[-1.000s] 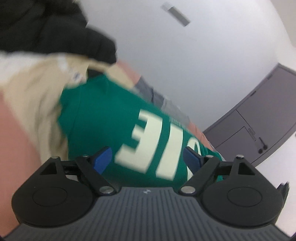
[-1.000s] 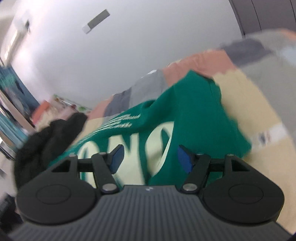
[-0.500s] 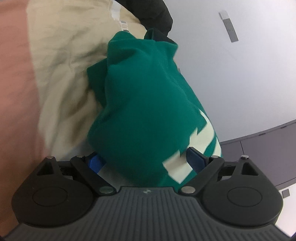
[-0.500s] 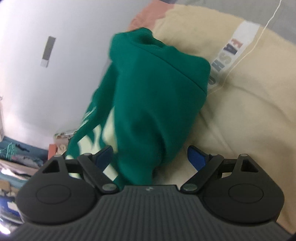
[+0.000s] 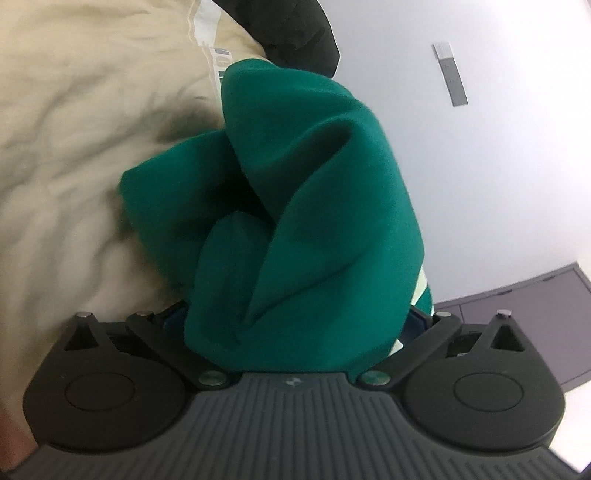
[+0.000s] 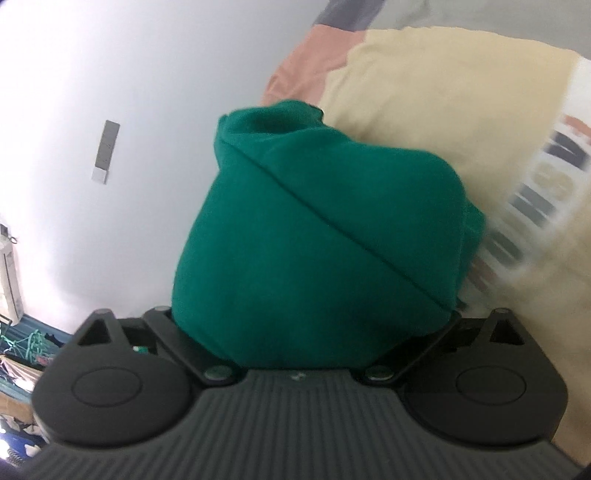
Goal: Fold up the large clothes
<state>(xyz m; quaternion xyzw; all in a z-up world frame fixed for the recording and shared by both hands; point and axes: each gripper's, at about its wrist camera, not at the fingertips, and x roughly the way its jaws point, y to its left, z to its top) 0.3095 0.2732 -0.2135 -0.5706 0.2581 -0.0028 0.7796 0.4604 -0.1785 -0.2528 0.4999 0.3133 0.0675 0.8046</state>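
Observation:
A green sweatshirt (image 5: 325, 206) is bunched into a thick roll right in front of the left wrist camera. It fills the gap of my left gripper (image 5: 295, 317), whose jaws are opening wide; the cloth hides the blue pads almost entirely. In the right wrist view the same green sweatshirt (image 6: 317, 236) bulges between the spread fingers of my right gripper (image 6: 310, 317), which is also opening. Both fingertips there are covered by cloth. A pale strip of the sweatshirt's lettering (image 5: 423, 291) peeks out at the right.
The sweatshirt lies on a beige garment (image 5: 74, 147) with a printed band (image 6: 546, 184). A black garment (image 5: 295, 33) sits beyond it. Pink bedding (image 6: 306, 62) shows further back, with a white wall and grey cupboard doors (image 5: 517, 314) behind.
Both views have rolled and dropped closer. The green sweatshirt, earlier spread with its letters showing, is now bunched up against both grippers. Both pairs of jaws have spread wider.

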